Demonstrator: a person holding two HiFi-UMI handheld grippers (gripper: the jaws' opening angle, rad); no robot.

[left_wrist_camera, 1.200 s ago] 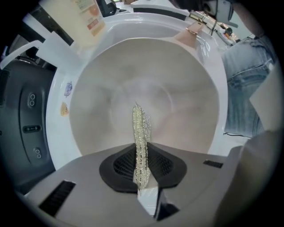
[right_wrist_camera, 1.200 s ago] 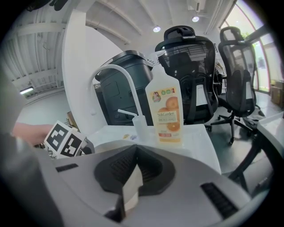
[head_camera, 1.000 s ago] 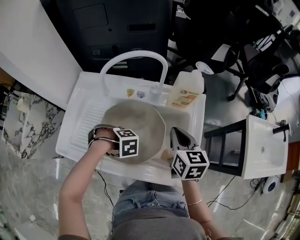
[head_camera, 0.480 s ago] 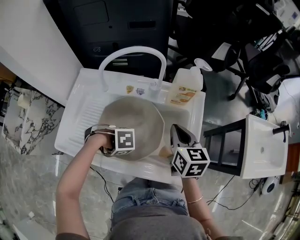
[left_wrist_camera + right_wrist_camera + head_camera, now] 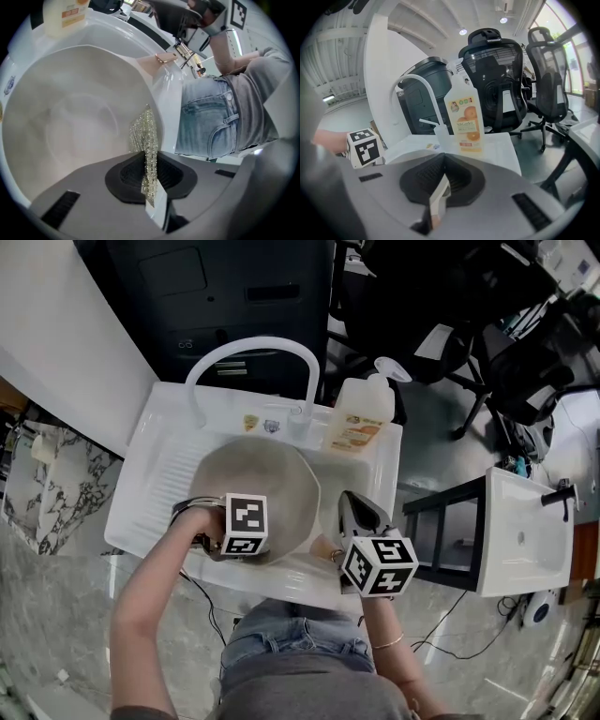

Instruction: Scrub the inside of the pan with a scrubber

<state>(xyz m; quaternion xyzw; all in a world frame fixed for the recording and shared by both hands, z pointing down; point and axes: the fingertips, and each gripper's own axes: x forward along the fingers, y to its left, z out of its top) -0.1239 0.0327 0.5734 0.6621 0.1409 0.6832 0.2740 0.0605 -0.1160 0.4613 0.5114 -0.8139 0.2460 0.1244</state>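
Left gripper view shows our left gripper [image 5: 150, 171] clamped on the scrubber [image 5: 146, 136] at the near wall of the pan [image 5: 65, 122] in the sink [image 5: 155, 465], so we should press in overlapping circles while our right gripper [image 5: 442, 185], pinching the handle [image 5: 438, 197], steadies it.

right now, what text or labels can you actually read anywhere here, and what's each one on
"SukGarden": on the orange-printed label of the soap bottle; the smaller print below it is too blurred to read.
Two stickers on the sink rim: too small to read.
Nothing else legible.
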